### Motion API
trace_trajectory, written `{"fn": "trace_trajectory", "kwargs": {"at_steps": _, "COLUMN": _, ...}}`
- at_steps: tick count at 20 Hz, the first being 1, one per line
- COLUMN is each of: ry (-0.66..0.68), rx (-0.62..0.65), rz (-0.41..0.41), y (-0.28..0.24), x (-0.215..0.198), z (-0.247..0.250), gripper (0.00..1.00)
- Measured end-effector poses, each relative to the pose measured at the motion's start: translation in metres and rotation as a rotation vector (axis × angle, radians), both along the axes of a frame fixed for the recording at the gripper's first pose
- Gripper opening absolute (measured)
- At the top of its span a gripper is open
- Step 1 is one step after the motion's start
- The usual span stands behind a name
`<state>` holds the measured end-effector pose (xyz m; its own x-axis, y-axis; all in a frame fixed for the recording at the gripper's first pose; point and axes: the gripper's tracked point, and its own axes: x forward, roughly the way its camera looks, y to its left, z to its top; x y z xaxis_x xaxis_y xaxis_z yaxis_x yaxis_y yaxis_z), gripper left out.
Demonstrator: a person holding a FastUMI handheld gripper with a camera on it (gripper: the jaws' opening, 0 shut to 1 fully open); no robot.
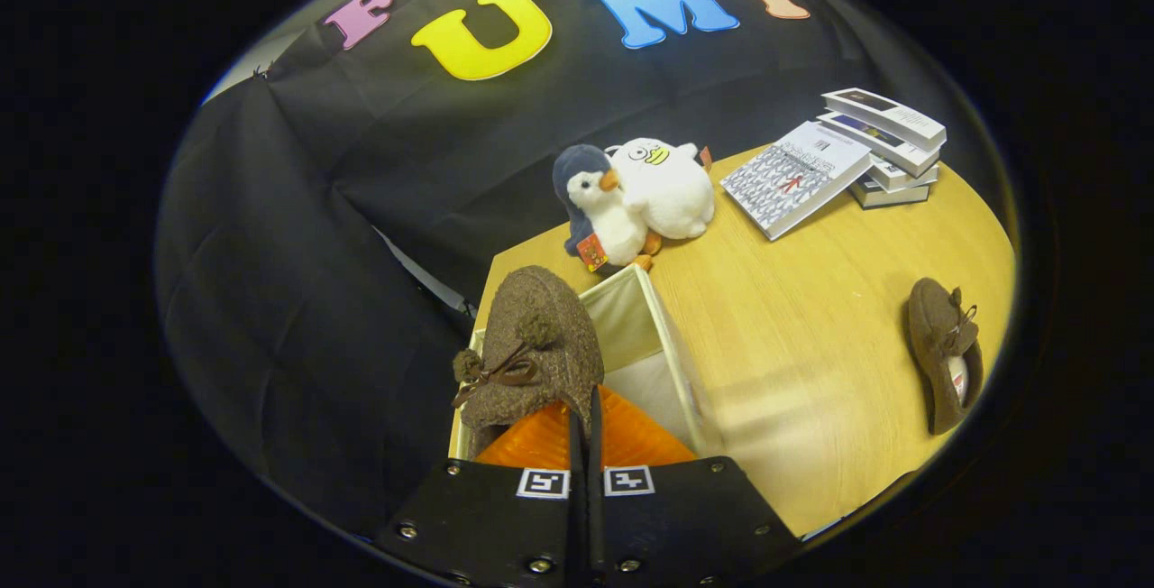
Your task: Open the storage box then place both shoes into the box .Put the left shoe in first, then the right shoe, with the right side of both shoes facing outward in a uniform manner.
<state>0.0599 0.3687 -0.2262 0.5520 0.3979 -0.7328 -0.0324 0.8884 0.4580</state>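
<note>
Fingers (584, 430) pinched on the first brown shoe (534, 349), held over the open storage box (672, 362) at the worktop (811, 335) corner; next, lowering and releasing it.

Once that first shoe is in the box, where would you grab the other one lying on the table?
Probably at the collar of the shoe on the table, coming from above: its opening faces up, so one finger can slip inside and one outside. The gripper now holds a shoe over the box.
</note>
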Motion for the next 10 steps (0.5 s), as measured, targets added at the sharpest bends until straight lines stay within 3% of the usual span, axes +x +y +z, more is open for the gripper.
{"fn": "trace_trajectory", "kwargs": {"at_steps": 10, "ry": 0.056, "rx": 0.009, "rz": 0.017, "y": 0.039, "x": -0.010, "z": -0.032, "gripper": 0.00}}
